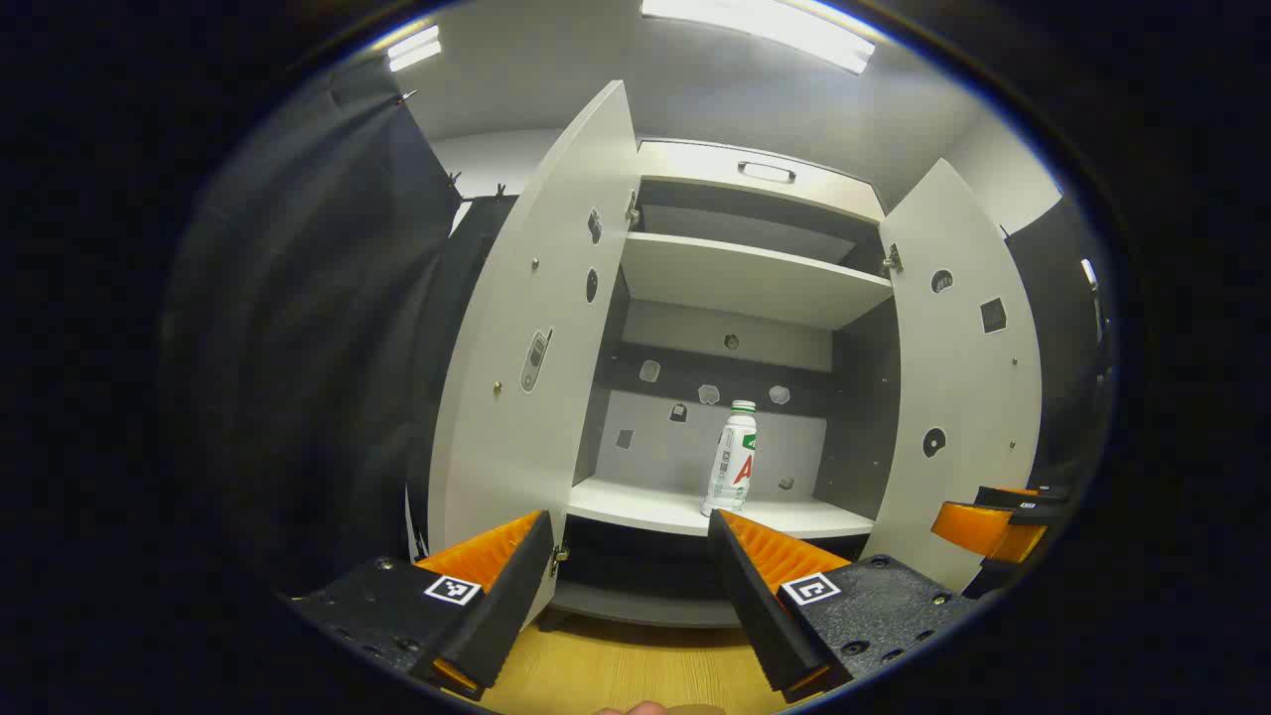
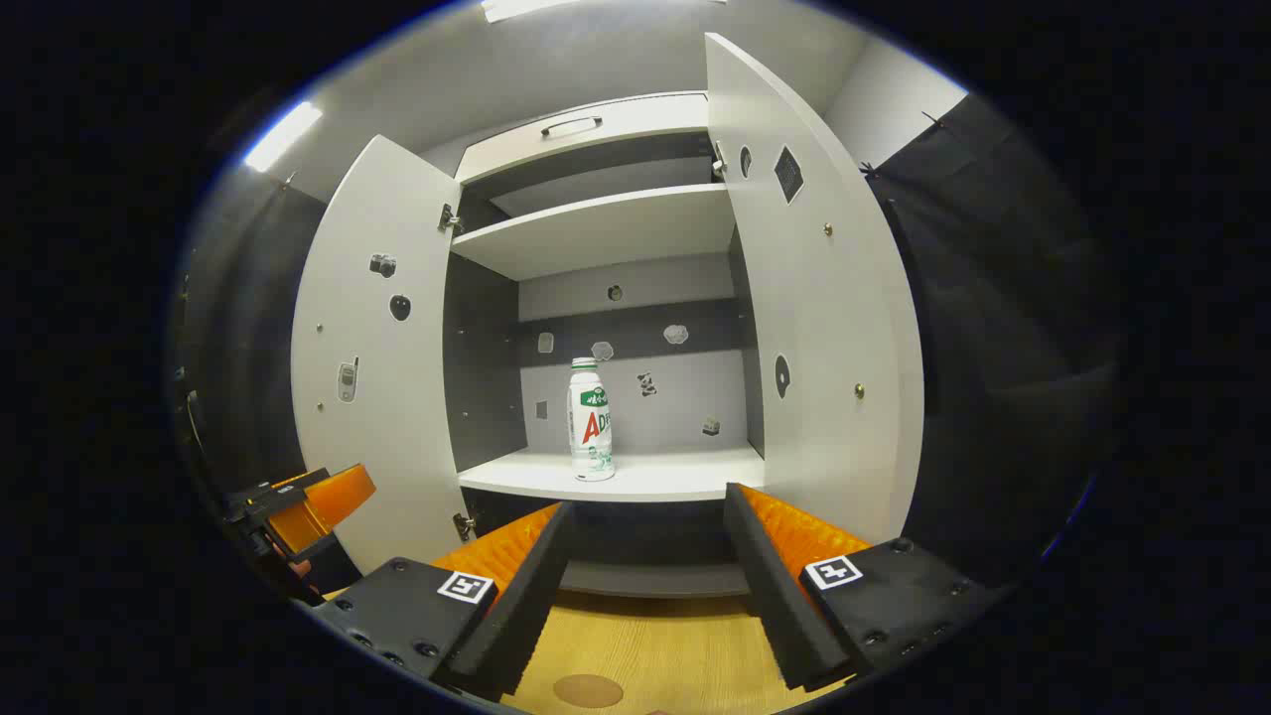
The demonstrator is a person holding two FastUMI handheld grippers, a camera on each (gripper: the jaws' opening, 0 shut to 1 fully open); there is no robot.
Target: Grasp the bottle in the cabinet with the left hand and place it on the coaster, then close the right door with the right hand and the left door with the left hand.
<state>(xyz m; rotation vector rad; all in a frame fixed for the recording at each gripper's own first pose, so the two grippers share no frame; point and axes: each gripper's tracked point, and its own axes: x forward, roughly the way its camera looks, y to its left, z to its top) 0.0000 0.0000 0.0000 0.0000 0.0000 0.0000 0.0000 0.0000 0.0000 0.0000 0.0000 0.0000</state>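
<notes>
Two doors of the cabinet stand wide open, the left door and the right door. In the left gripper view, the left gripper has its fingers spread apart with nothing between them. The bottle stands upright on the lower shelf, up ahead of the fingers and just above the tip of the finger on the right. It is not touching them. The left door rises right behind the finger on the left. Far off to the right of the fingers, low by the right door, sits the right gripper.

In the right gripper view, the right gripper also has its fingers spread wide and holds nothing. The bottle stands on the shelf ahead, above the gap between the fingers and a bit nearer the finger on the left. The right door rises behind the finger on the right. The left door is off past the finger on the left, and the left gripper pokes out low beside it. Down between the fingers, on the wooden table, lies the round coaster. It is close to the camera and well apart from the bottle.
</notes>
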